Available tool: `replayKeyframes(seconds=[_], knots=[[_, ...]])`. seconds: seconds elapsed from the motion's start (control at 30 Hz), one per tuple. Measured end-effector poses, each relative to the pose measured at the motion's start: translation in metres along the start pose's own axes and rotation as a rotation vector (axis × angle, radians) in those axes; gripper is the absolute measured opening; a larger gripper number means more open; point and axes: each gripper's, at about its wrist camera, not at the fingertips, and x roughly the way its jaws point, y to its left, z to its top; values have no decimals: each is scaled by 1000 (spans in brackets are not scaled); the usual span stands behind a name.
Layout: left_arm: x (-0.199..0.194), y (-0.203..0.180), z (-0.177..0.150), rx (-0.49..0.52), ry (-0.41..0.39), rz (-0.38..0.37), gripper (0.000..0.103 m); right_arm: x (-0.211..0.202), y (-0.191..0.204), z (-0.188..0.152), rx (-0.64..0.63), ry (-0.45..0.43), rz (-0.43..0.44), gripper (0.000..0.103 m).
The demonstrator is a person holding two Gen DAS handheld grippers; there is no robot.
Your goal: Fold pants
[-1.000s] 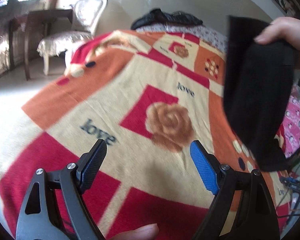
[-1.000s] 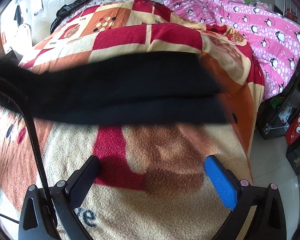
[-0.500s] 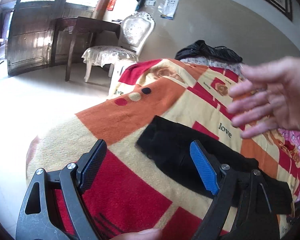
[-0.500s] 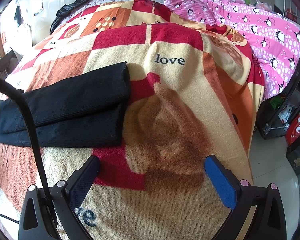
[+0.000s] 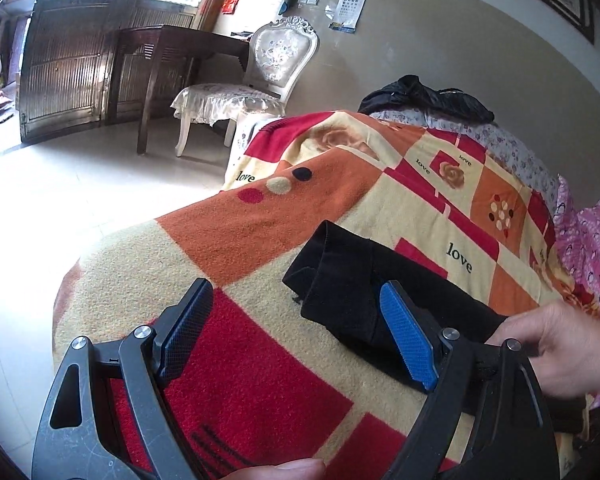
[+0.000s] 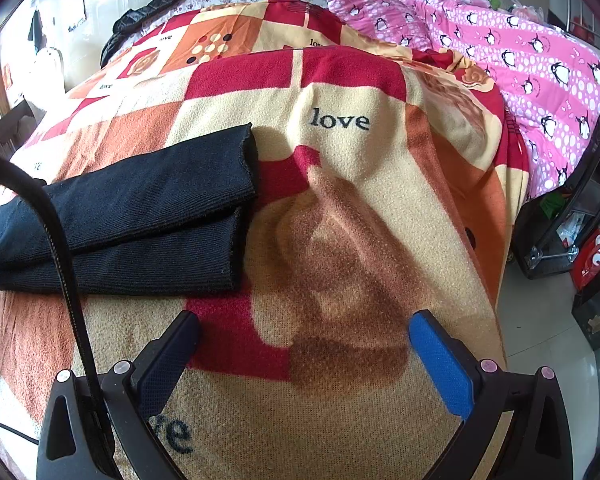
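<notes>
Beige wall (image 5: 440,40) with eye chart (image 5: 350,2). Ornate white chair (image 5: 256,76) beside dark wooden desk (image 5: 172,46). Bright glare on pale tiled floor (image 5: 60,184). Patchwork "love" blanket (image 6: 340,120) covers bed; pink penguin quilt (image 6: 520,48) beside it.

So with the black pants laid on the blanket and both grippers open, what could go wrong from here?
1. The two legs of the black pants lie offset, cuffs uneven; folding now would likely lock that in.
2. A bare hand rests at the pants beside the left gripper; closing could catch it.
3. A black cable crosses the pants ahead of the right gripper and might snag the cloth.
</notes>
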Motion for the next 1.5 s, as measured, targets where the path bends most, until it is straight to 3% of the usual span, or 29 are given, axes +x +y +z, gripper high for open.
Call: replayKeyframes(seconds=[0.23,0.57,0.83,0.97,1.5], knots=[[6,-12,-2,41,12,-3,85,0,1,0,0,0,0,103],[10,-28,-8,97,56,-73,85,0,1,0,0,0,0,103],[5,-47,-14,153,73,-246,85,0,0,0,0,0,0,103],[13,-53,-17,167,119,-253,85,0,1,0,0,0,0,103],[16,-58,-22,165,144,-220,85,0,1,1,0,-1,0,103]])
